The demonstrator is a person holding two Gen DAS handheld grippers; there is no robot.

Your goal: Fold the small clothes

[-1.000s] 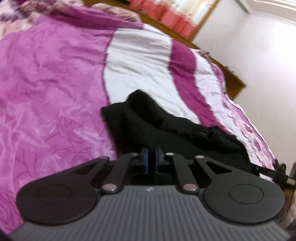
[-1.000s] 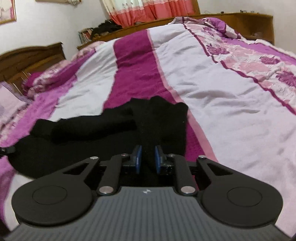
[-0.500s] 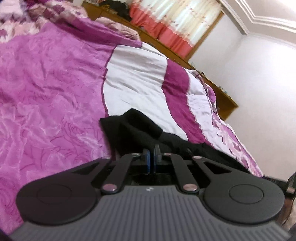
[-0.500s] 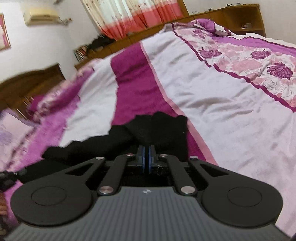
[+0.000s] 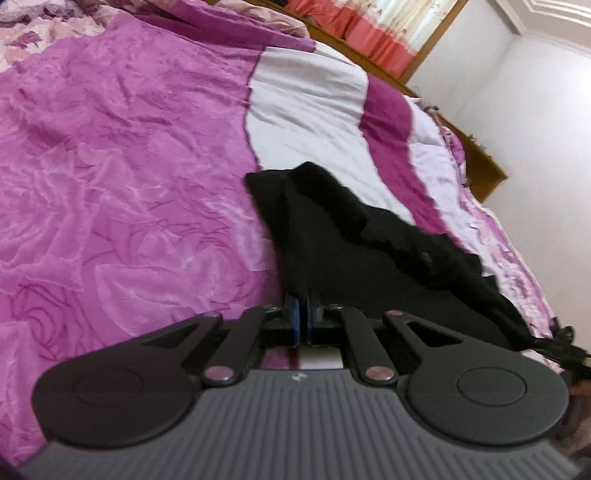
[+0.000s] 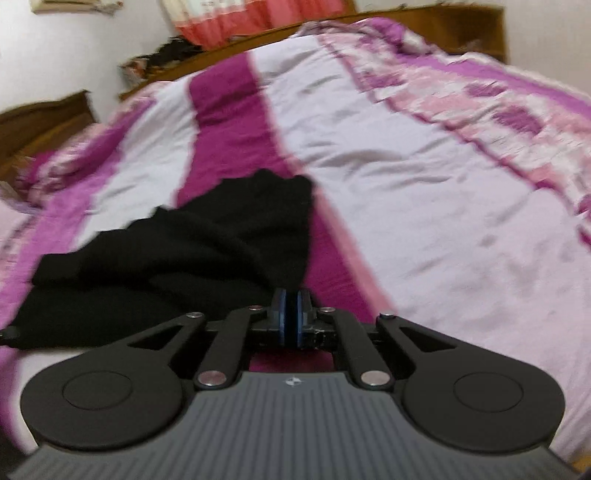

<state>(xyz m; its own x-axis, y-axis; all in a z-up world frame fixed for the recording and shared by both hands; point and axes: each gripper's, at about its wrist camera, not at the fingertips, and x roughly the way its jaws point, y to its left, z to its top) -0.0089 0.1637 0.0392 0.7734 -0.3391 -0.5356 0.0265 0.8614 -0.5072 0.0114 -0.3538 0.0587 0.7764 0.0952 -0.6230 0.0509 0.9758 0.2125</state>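
Observation:
A black garment (image 5: pixel 351 251) lies crumpled on the purple and white bedspread (image 5: pixel 129 166). My left gripper (image 5: pixel 303 314) pinches the garment's near left edge. Its blue pads stand almost together with a thin fold of cloth between them, and its jaws are opening slightly. In the right wrist view the same garment (image 6: pixel 221 240) spreads out to the left, and my right gripper (image 6: pixel 290 314) is shut on its near right edge. Both held edges are off the bedspread (image 6: pixel 406 184), which shows under each gripper.
A wooden headboard shelf (image 6: pixel 424 22) runs along the far side of the bed, with a red and cream curtain (image 5: pixel 388 22) behind it. A white wall (image 5: pixel 535 110) stands to the right. The bedspread stretches wide around the garment.
My right gripper's jaws closed from a clear gap onto the garment's edge. The left pads also came together on the cloth. Both grippers shifted sideways with the edges lifted.

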